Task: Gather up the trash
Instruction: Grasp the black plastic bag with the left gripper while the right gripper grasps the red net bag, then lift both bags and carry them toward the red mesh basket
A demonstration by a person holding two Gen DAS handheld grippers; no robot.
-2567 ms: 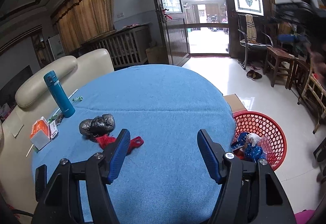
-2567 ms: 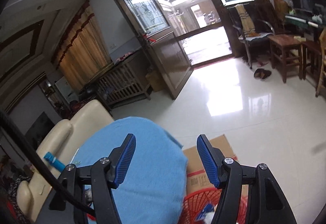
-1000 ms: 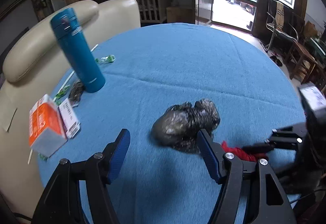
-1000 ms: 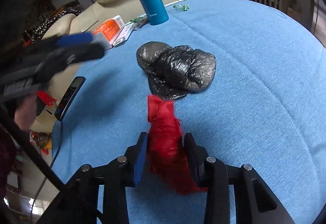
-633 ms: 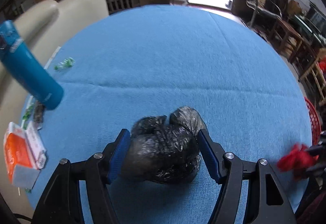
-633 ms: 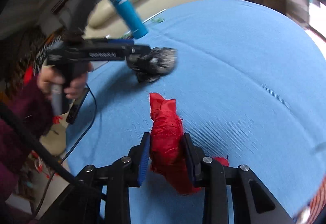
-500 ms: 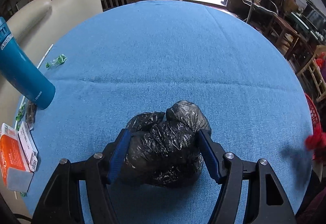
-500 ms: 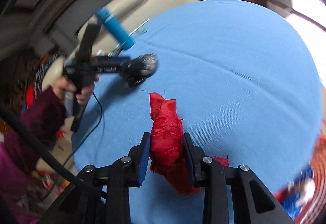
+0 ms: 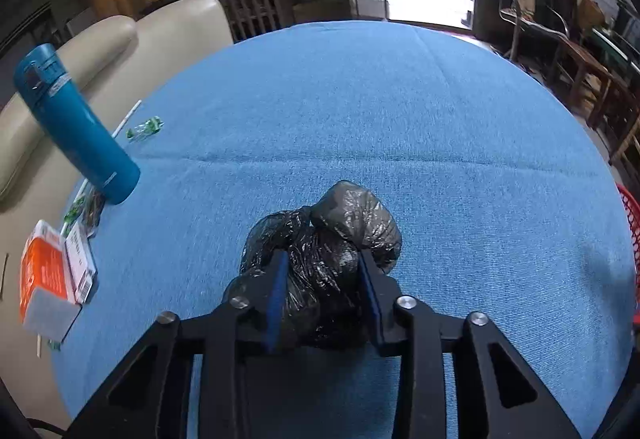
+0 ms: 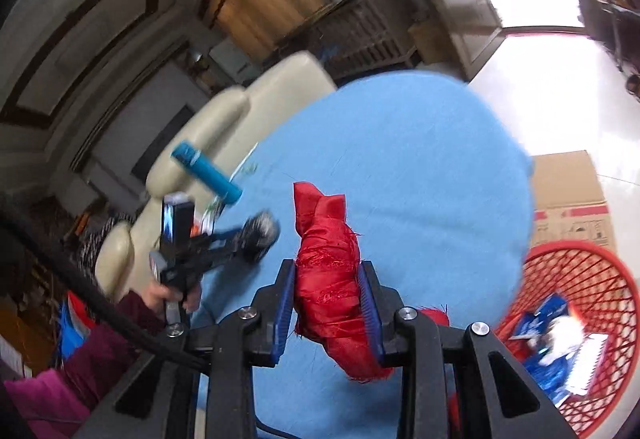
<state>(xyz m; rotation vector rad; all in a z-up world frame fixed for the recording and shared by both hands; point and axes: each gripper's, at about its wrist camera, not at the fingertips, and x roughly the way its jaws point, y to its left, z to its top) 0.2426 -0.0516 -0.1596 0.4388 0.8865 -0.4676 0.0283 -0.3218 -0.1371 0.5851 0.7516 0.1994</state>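
LEFT: left tongs [image 9: 322, 291] clamped on crumpled black plastic bag [image 9: 340, 239], resting on blue-clothed round tabletop [image 9: 400, 111] | RIGHT: right tongs [image 10: 327, 303] gripping red fabric wad [image 10: 328, 271], off the tabletop | STEP: carry both over red mesh basket [image 10: 580, 279]; release above its opening.

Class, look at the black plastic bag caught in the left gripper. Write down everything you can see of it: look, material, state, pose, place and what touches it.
The black plastic bag is a crumpled, glossy bundle of thin film, scrunched into several wrinkled lobes, with one greyer lobe bulging forward beyond the fingertips. It sits near the close edge of the blue tablecloth, whether resting on it or just lifted cannot be told. The left gripper is shut on it, its blue-padded fingers pressing both sides. In the right wrist view it shows only as a blur.
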